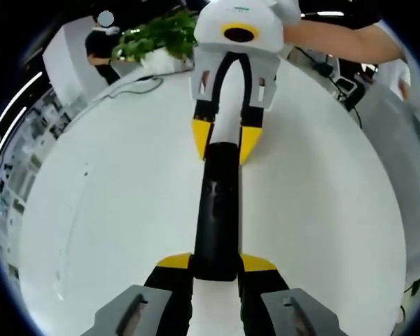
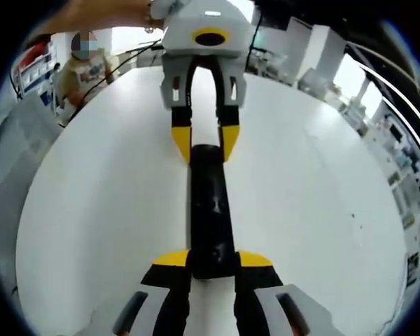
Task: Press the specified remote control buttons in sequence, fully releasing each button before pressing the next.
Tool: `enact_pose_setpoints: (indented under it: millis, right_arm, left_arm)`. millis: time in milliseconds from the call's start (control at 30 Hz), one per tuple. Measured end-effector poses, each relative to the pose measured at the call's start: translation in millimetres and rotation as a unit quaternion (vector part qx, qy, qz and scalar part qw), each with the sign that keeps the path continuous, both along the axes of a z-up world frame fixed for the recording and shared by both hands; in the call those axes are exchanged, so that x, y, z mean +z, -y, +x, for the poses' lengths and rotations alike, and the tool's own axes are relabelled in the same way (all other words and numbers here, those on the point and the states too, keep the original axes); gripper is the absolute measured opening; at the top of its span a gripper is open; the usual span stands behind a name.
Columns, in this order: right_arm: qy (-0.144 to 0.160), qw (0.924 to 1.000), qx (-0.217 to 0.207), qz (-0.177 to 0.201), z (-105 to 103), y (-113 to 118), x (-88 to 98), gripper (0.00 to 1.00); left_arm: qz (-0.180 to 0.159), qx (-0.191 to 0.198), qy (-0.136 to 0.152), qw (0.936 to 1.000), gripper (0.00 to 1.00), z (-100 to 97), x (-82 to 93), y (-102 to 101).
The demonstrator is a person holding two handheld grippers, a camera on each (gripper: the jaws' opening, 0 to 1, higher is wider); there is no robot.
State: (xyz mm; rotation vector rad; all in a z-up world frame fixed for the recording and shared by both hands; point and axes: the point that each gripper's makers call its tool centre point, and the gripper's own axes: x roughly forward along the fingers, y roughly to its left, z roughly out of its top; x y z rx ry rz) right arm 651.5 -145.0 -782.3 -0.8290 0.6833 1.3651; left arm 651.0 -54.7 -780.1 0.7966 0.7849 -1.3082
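A long black remote control [image 1: 217,210] lies lengthwise over the white round table [image 1: 105,210], held at both ends. My left gripper [image 1: 217,264] rises from the bottom of the left gripper view, its yellow-tipped jaws closed against the remote's near end. My right gripper [image 1: 225,140] comes in from the top, yellow tips clasping the far end. In the right gripper view the same remote [image 2: 210,210] runs from my right gripper [image 2: 213,260] at the bottom up to the left gripper [image 2: 205,143]. The buttons are too dark to make out.
A green potted plant [image 1: 161,35] and a thin cable [image 1: 136,84] sit at the table's far edge. A person's bare arm [image 1: 343,38] reaches in behind the right gripper. A person [image 2: 84,70] sits beyond the table; shelving [image 2: 406,161] lines the right side.
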Motion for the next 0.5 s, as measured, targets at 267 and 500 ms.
enact_pose_setpoints:
  millis: [267,500]
  right_arm:
    - [-0.004,1.0000,-0.003,0.000,1.1,0.3,-0.3,0.21]
    - [-0.011,0.9999,-0.003,-0.001,1.9,0.4,-1.2,0.21]
  left_arm:
    - [-0.012,0.007,-0.016,0.9998,0.23,-5.9,1.1,4.8]
    - [-0.010,-0.006,-0.022,0.9997,0.23,-9.3,1.7,6.4]
